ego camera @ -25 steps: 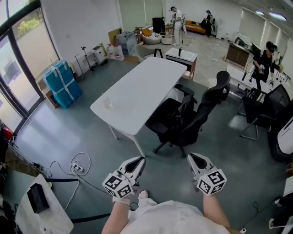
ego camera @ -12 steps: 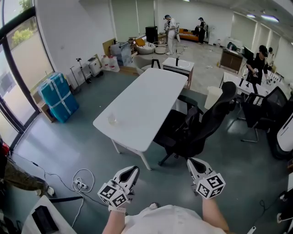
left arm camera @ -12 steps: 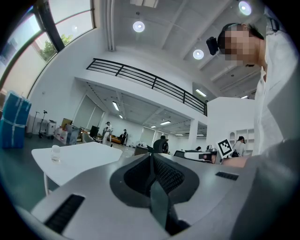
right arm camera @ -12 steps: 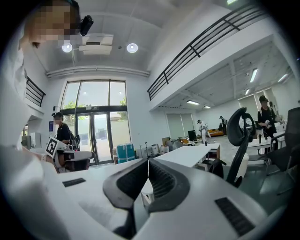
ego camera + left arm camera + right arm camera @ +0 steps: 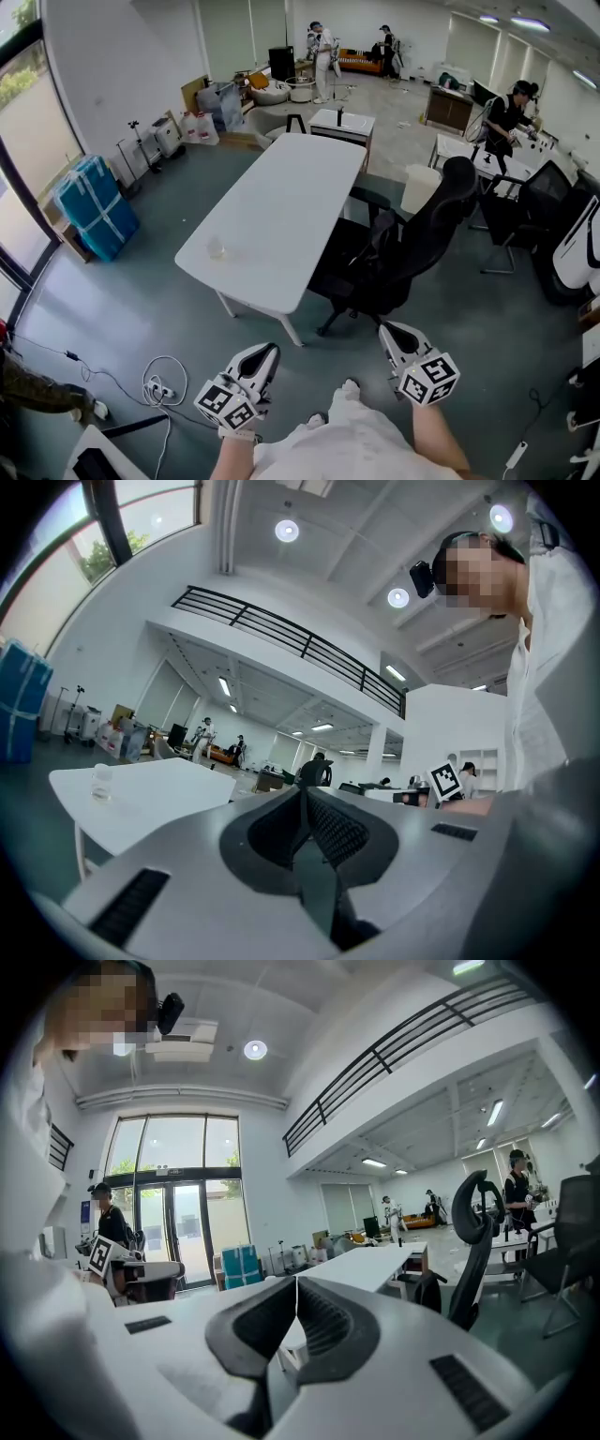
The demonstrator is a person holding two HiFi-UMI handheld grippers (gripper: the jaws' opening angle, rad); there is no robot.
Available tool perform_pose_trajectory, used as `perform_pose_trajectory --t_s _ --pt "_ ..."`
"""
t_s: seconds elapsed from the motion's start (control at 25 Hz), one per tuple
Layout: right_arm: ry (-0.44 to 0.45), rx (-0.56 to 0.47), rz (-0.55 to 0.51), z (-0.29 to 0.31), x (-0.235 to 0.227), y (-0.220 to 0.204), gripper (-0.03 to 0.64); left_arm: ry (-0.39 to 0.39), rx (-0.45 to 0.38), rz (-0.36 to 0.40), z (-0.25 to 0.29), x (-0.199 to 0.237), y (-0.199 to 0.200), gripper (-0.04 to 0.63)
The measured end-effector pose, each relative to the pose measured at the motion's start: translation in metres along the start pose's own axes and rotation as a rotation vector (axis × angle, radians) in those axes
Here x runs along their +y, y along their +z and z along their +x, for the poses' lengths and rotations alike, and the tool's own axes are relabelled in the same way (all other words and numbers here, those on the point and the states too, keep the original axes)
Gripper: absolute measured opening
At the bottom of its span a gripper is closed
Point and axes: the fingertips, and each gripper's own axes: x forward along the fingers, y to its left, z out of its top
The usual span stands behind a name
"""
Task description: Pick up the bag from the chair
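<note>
Tongs first: your left gripper [image 5: 270, 349] has its two jaws pressed together tip to tip, with nothing between them. Your right gripper [image 5: 386, 328] is the same, jaws closed on each other and empty. You hold both low in front of your body, side by side and apart from one another, tips pointing forward over the grey floor [image 5: 141, 291].

Ahead of the right gripper, near but not touching, stands the black office chair [image 5: 427, 234], its high back leaning to the right. The bag [image 5: 345, 251] lies on the chair's seat as a dark, slumped shape; black on black, its edges are hard to tell from the cushion.

Just beside the chair on its left runs a long white table [image 5: 281, 197], with a small clear cup [image 5: 217, 247] near its left edge. A coil of white cable [image 5: 159, 389] lies on the floor to the left of your left gripper. By the left wall sits a blue wrapped stack [image 5: 89, 202]. Farther back, people [image 5: 319, 42] stand in the room.
</note>
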Motion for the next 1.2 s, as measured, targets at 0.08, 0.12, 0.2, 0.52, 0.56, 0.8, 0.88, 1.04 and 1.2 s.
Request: perform_pose_trajectory --t_s 0.08,0.12,0.2,0.52,0.56,0.8,0.88,1.04,1.2 --pt "-0.013 0.013 0.001 0.003 -0.005 -0.002 0.02 -0.01 0.001 -0.011 0.006 0.003 0.0 0.04" --pt "-0.02 0.018 0.0 0.005 -0.008 -0.003 0.02 -0.012 0.0 -0.014 0.009 0.006 0.001 0.04" --pt "-0.035 0.026 -0.008 0.011 -0.016 -0.003 0.02 -0.012 -0.004 -0.016 0.018 0.011 0.004 0.04" --pt "-0.034 0.024 -0.034 0.057 -0.057 0.014 0.02 -0.006 0.005 -0.003 0.072 0.04 0.013 0.04" --pt "-0.035 0.023 -0.039 0.063 -0.064 0.017 0.02 -0.01 0.008 -0.002 0.082 0.043 0.014 0.04" --pt "-0.046 0.027 -0.041 0.091 -0.107 0.029 0.02 -0.026 0.028 0.019 0.139 0.06 0.021 0.04" --pt "-0.052 0.025 -0.037 0.099 -0.123 0.033 0.02 -0.021 0.032 0.027 0.156 0.068 0.023 0.04" --pt "-0.045 0.021 -0.039 0.114 -0.147 0.041 0.02 -0.008 0.035 0.038 0.184 0.08 0.026 0.04" --pt "-0.032 0.023 -0.047 0.127 -0.164 0.043 0.02 0.009 0.025 0.031 0.207 0.091 0.023 0.04"
